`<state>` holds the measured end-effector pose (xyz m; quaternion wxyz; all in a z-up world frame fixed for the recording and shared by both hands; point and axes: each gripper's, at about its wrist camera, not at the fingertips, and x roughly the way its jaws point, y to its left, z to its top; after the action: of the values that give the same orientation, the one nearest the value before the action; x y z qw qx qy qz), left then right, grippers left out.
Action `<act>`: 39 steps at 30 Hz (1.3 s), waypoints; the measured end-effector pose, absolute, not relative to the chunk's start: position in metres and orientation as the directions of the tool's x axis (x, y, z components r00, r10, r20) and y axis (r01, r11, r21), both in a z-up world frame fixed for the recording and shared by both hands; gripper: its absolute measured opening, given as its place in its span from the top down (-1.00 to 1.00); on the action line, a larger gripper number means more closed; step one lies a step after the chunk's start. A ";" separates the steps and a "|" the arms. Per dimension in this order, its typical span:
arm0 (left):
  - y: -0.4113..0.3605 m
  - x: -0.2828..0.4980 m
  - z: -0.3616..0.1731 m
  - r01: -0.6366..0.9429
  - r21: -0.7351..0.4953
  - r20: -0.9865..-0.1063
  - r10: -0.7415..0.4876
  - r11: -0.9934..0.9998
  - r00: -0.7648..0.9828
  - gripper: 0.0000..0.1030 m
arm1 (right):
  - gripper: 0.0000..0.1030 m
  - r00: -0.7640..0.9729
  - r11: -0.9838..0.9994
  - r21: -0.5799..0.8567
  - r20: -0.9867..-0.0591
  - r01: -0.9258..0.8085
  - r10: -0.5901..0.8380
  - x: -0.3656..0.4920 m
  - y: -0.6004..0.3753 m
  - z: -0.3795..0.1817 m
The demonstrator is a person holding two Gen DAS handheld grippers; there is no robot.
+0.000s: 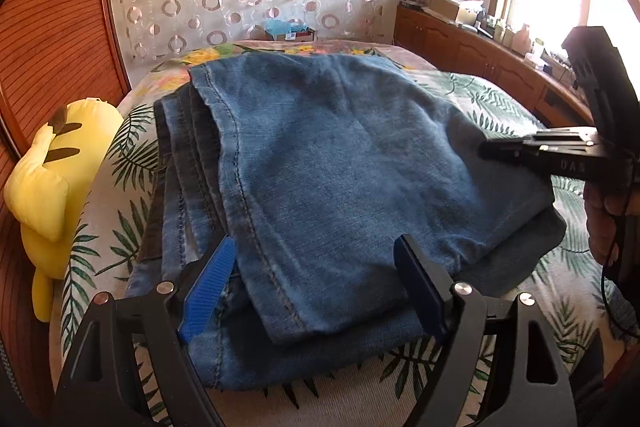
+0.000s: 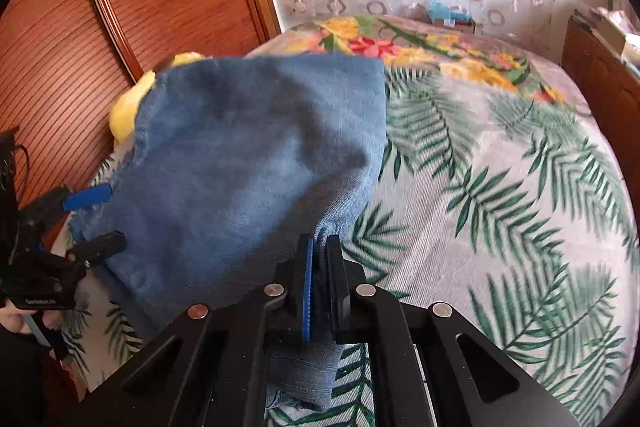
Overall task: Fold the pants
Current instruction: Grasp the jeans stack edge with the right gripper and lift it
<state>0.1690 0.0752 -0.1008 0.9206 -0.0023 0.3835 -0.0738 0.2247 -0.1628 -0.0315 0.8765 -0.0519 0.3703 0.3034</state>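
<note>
At the bottom of my right view my right claw point(image 2: 320, 275) pinches a fold of the blue pants point(image 2: 256, 155), which fill the frame's centre on the leafy bedspread point(image 2: 500, 187), while my left claw point(image 1: 316, 291) hangs released over their near edge.

"DAS" on right hand-held gripper point(image 1: 500, 149)

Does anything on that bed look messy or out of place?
Slightly. The folded jeans aren't square: on their left side several layer edges fan out unevenly instead of stacking flush. A yellow plush toy sits wedged between the bed and the wooden wall. Nothing looks spilled or damaged.
</note>
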 end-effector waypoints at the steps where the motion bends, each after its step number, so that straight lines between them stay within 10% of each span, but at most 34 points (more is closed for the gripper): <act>1: 0.077 0.167 -0.097 0.129 -0.063 -0.704 -0.135 0.990 0.697 -0.59 | 0.89 0.551 0.807 0.124 -0.670 -0.578 0.498 0.221 -0.161 -0.023; 16: 0.158 0.120 -0.058 -0.004 -0.058 -0.640 -0.035 0.998 0.767 -0.59 | 0.90 0.537 0.669 0.034 -0.567 -0.742 0.625 0.160 -0.068 0.043; 39: 0.221 0.097 -0.050 -0.141 -0.053 -0.629 0.076 0.989 0.774 -0.59 | 0.71 0.372 0.553 0.084 -0.655 -0.829 0.657 0.142 0.000 -0.032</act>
<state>0.0968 0.2206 -0.0502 0.9405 -0.0485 0.3315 0.0577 0.1424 0.0001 -0.0320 0.8178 -0.1310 0.3280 0.4544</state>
